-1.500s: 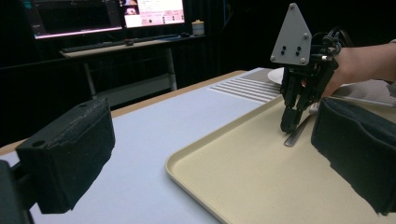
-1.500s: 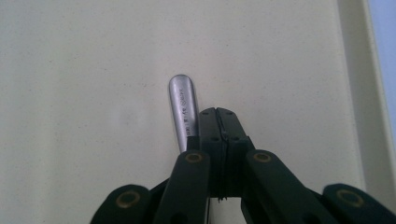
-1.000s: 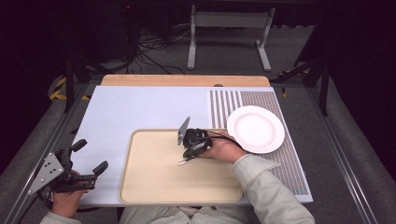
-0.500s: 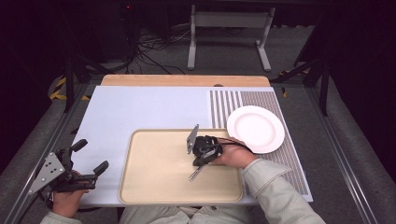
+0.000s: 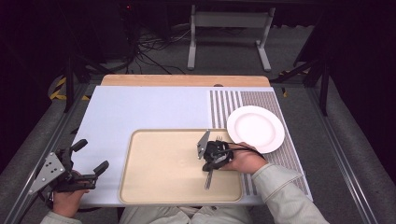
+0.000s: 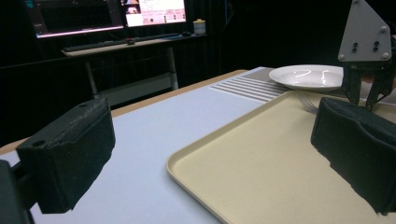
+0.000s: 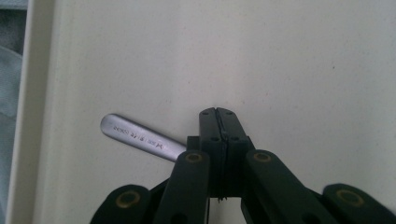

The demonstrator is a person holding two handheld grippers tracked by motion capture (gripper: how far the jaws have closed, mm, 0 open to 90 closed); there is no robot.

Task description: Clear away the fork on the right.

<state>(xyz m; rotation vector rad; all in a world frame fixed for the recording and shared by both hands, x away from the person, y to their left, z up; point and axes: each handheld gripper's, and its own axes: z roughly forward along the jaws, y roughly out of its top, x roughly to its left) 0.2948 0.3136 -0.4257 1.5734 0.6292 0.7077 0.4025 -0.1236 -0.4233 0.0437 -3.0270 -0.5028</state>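
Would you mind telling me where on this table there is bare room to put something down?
The widest free patch is the pale blue mat, between the wooden edge strip and the beige tray. The tray's left half is also bare. It is crowded at the tray's right end, where the right tool grips the fork beside the white plate.

A round white ceramic plate point(image 5: 255, 128) sat empty on the right of the table, partly on a grey striped mat point(image 5: 273, 109) and just beside the tray's far right corner. A pale blue table cover point(image 5: 149, 109) lay across the rest of the surface, with a strip of light wood tabletop point(image 5: 184, 80) showing along the far edge. Beyond it, a white metal stand point(image 5: 229, 32) and tangled black cables point(image 5: 149, 53) lay on the grey floor. A lit monitor point(image 6: 154, 10) glowed on a distant desk.
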